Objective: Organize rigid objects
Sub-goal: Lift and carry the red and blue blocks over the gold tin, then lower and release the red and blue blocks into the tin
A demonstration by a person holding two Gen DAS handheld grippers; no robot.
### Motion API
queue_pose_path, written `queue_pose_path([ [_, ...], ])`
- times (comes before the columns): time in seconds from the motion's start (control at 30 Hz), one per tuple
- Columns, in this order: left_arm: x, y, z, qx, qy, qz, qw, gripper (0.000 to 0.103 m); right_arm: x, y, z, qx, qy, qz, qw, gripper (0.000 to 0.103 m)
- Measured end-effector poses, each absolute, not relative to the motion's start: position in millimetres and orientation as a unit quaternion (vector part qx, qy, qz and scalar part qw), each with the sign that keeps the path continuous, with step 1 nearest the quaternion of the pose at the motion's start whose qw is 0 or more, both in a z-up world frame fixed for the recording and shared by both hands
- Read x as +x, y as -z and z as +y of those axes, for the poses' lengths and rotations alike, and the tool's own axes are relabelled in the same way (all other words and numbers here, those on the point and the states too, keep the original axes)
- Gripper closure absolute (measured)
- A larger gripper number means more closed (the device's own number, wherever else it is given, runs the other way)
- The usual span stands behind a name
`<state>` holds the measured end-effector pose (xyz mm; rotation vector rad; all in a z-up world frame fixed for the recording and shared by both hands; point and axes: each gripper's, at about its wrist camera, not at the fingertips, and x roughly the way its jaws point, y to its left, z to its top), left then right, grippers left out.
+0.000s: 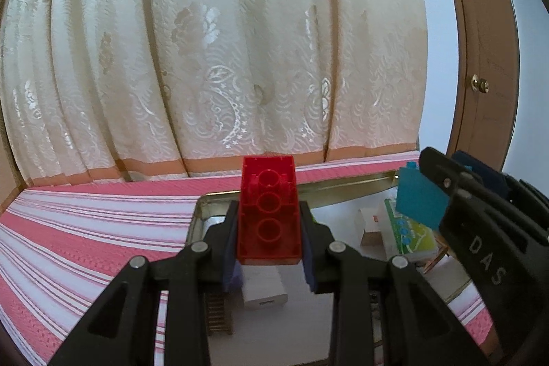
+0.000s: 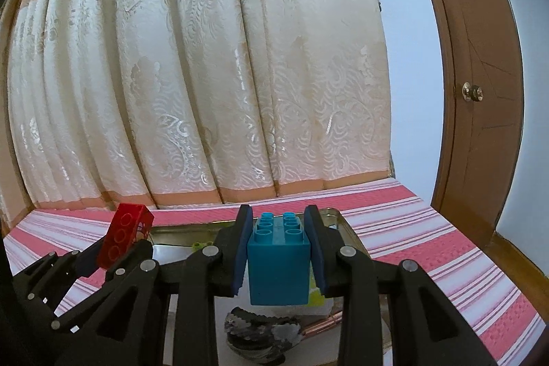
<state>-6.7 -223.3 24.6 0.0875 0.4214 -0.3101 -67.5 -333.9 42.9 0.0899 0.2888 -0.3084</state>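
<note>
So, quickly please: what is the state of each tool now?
Left tool: closed on the red building brick.
Right tool: closed on the blue building brick.

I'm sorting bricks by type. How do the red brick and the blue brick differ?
The red brick is long and translucent, while the blue brick is short, tall and opaque. The red one shows its hollow underside with three round tubes; the blue one shows studs on top. Both are clamped, red in the left tool, blue in the right tool, above the metal tray.
</note>
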Motion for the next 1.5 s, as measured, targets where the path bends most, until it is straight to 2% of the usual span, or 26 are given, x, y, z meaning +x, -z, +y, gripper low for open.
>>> queue_pose_path([
  [0.5,4.4,-4.5,-232.4,0.045,0.15,0.242,0.958,0.073,-42.0,-29.9,-334.5,0.037,0.159,0.194,0.967,0.069],
  [1.1,20.3,9.0,-237.7,0.05,0.144,0.279,0.948,0.073,-21.7,-31.8,-329.5,0.015,0.156,0.197,0.968,0.068],
  [1.23,30.1,17.0,-239.9,0.046,0.148,0.314,0.937,0.072,-2.3,-20.3,-335.6,0.044,0.11,0.24,0.964,0.064],
  [1.3,31.2,19.1,-239.5,0.042,0.149,0.32,0.935,0.057,8.7,-10.6,-340.8,0.077,0.079,0.276,0.955,0.046],
  [1.33,28.7,18.1,-239.1,0.04,0.152,0.315,0.936,0.038,13.5,-5.4,-342.3,0.091,0.065,0.295,0.949,0.041],
  [1.37,25.8,16.2,-238.5,0.038,0.154,0.307,0.938,0.024,14.0,-4.2,-341.9,0.094,0.06,0.297,0.948,0.034],
  [1.47,15.9,8.9,-240.6,0.058,0.136,0.274,0.95,0.0,3.6,-9.9,-335.5,0.076,0.075,0.267,0.958,0.009],
  [1.5,13.4,7.9,-240.7,0.063,0.134,0.265,0.953,0.0,-0.2,-11.7,-334.1,0.071,0.083,0.256,0.96,0.007],
])
